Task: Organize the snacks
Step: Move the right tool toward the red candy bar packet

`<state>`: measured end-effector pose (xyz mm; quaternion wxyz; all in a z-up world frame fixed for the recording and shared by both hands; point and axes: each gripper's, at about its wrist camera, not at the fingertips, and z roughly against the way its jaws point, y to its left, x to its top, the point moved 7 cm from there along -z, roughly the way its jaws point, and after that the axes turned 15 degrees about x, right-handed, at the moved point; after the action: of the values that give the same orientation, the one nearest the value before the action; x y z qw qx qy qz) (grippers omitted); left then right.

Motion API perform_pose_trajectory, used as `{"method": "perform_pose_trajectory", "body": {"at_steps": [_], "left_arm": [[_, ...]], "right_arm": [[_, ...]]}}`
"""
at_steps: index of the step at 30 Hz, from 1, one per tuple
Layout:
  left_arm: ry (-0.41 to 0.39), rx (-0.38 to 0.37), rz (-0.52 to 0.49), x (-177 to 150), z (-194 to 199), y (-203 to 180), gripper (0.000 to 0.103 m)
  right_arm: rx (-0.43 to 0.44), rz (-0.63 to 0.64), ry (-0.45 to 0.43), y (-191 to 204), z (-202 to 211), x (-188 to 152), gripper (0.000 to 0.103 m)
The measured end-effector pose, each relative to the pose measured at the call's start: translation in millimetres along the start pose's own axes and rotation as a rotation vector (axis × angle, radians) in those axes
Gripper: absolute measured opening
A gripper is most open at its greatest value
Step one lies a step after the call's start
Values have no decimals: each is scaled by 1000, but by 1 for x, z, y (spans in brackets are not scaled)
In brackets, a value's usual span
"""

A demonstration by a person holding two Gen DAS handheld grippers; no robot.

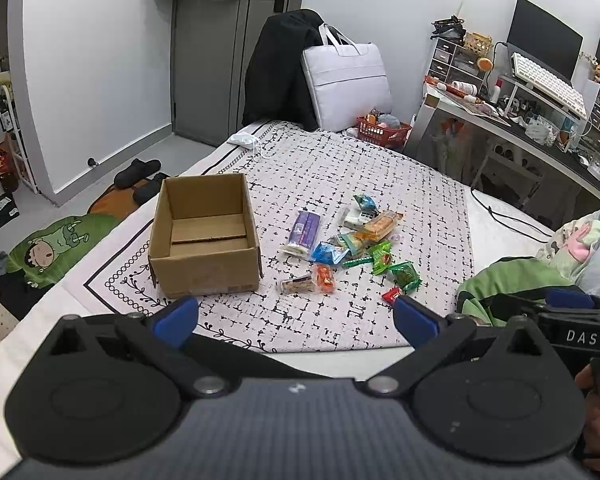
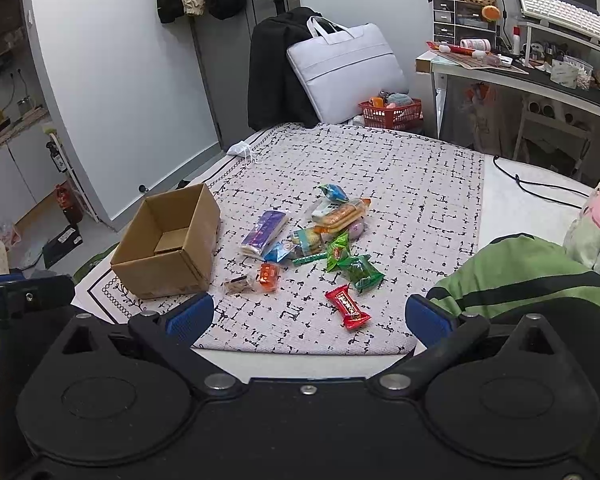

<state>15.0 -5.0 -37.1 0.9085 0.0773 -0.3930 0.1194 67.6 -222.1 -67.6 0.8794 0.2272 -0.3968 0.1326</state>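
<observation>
Snacks (image 2: 320, 240) lie in a loose heap on the patterned bed cover (image 2: 412, 184), well ahead of both your grippers and touching neither. Your left gripper (image 1: 296, 316) has its blue fingers (image 1: 176, 318) spread wide and holding nothing; through that gap you see bare cover, with the cardboard box (image 1: 206, 236) just beyond the left-hand finger and the heap ahead and toward the right-hand finger. Your right gripper (image 2: 308, 314) is likewise released, fingers (image 2: 190, 314) apart and holding nothing. Nearest it is a red wrapped candy (image 2: 348, 307), lying flat just ahead of the gap between the fingers, apart from the pile. Beyond it sit green packets (image 2: 360, 272), an orange packet (image 2: 269, 276), a purple pack (image 2: 265, 234) and a long biscuit pack (image 2: 340, 212). The box stands open and upright ahead of the left-hand finger, beside the heap but not touching it. Writing on the wrappers is too small to read. On the other gripper's body, at the right edge of the left view, you can read "DAS" (image 1: 581, 337).
</observation>
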Motion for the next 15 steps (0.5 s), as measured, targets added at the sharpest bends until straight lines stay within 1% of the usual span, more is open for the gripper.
{"method": "perform_pose_trajectory", "body": {"at_steps": [5,8,11,15], "left_arm": [[6,3,-11,0,1,-2,103],[22,-1,0,0,-1,-1,103],[31,4,-5,0,-6,-1,103],[57,-10,9,0,-18,-4,103]], "right_arm": [[-7,-3,4,-2,-1,-2,103],[-8,-7,6,-3,-3,-2,103],[-17,-21,3,-8,-5,-1,103],[-12,-49,28,-15,-15,-2,103]]}}
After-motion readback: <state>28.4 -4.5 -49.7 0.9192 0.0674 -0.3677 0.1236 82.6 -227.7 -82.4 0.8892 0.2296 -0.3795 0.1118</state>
